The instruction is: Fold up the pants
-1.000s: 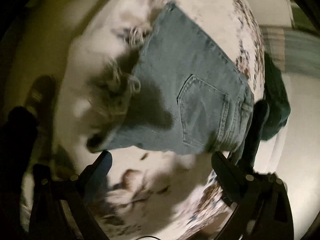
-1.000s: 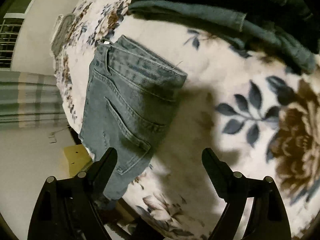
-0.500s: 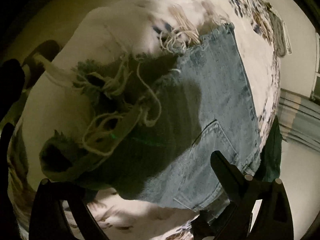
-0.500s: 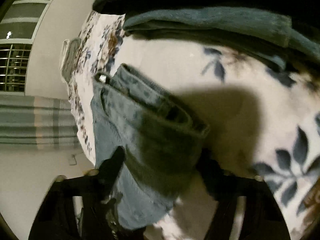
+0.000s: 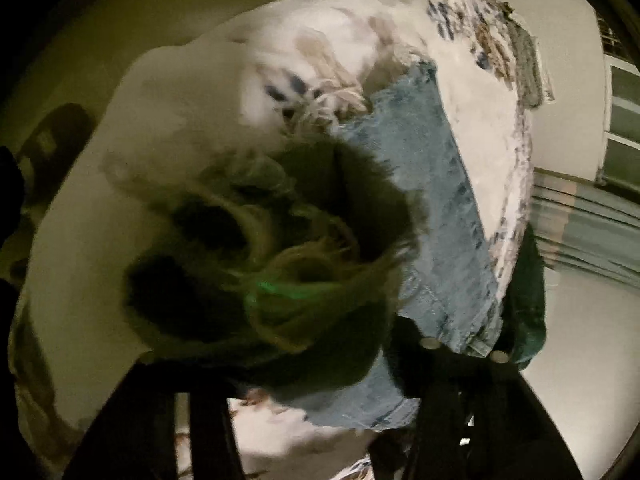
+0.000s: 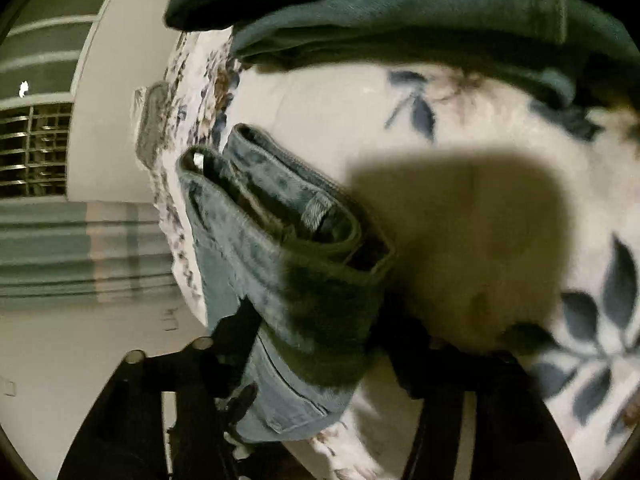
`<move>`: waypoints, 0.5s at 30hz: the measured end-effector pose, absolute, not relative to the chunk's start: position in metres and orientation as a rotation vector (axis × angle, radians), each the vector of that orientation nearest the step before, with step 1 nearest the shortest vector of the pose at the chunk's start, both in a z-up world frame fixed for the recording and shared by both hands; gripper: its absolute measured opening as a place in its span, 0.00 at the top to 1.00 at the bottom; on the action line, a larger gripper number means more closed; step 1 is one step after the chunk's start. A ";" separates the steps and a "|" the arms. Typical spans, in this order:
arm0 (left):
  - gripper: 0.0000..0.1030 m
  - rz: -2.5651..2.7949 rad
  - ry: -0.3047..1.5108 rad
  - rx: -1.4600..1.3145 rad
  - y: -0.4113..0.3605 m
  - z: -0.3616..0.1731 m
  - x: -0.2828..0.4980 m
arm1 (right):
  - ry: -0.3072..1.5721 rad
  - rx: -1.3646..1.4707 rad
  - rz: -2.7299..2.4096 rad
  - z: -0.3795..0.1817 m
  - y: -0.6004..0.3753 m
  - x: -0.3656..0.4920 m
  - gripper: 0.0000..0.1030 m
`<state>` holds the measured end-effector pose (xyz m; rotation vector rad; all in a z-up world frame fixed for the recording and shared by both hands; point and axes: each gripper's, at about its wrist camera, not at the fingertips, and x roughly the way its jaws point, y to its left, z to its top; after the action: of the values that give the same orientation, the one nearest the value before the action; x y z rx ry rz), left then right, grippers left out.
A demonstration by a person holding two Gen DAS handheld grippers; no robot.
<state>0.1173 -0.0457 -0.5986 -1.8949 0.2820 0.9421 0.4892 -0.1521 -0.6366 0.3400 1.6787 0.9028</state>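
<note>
The jeans (image 5: 436,216) lie on the flowered blanket (image 5: 168,128), folded into a short block; the frayed hem (image 5: 288,256) sits bunched and blurred right in front of the left gripper (image 5: 304,364), pressed up close between its fingers; whether those fingers have bitten down on it I cannot tell, since most of them is lost in dark and blur. The right gripper (image 6: 316,344) comes at the waistband (image 6: 288,216) from the other end; its fingers sit either side of the thick denim roll with cloth filling the gap, so it looks closed on the waistband, though shadow hides the tips.

To my eye the step is bringing one end over to the other; to do it well, each grip should take every layer at its end rather than only the top one; loose threads alone at the frayed end would let the cloth slide out. Lift both ends together and level, so the block does not twist; lay it down with edges lined up.

Beyond the right fingers a dark green garment (image 6: 400,24) lies heaped on the blanket (image 6: 328,108); the fold should stay short of it.
</note>
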 end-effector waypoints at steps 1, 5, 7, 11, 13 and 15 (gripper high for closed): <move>0.43 0.942 0.289 -1.882 -0.045 -0.597 0.120 | 1.677 0.339 0.902 -0.640 -0.147 0.489 0.31; 0.43 0.960 0.307 -1.847 -0.040 -0.593 0.127 | 1.613 0.325 0.895 -0.638 -0.127 0.486 0.31; 0.60 0.965 0.316 -1.822 -0.038 -0.589 0.128 | 1.584 0.305 0.884 -0.633 -0.122 0.483 0.57; 0.77 0.932 0.334 -1.728 -0.027 -0.573 0.127 | 1.563 0.343 0.884 -0.617 -0.127 0.476 0.67; 0.78 0.915 0.342 -1.695 -0.021 -0.561 0.126 | 1.553 0.347 0.885 -0.603 -0.132 0.473 0.70; 0.78 0.889 0.350 -1.652 -0.013 -0.540 0.126 | 1.550 0.368 0.878 -0.586 -0.136 0.469 0.71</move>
<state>0.1258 -0.0126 -0.5404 -1.6520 0.3500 0.8887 0.4695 -0.1360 -0.5857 0.3683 1.5504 0.8781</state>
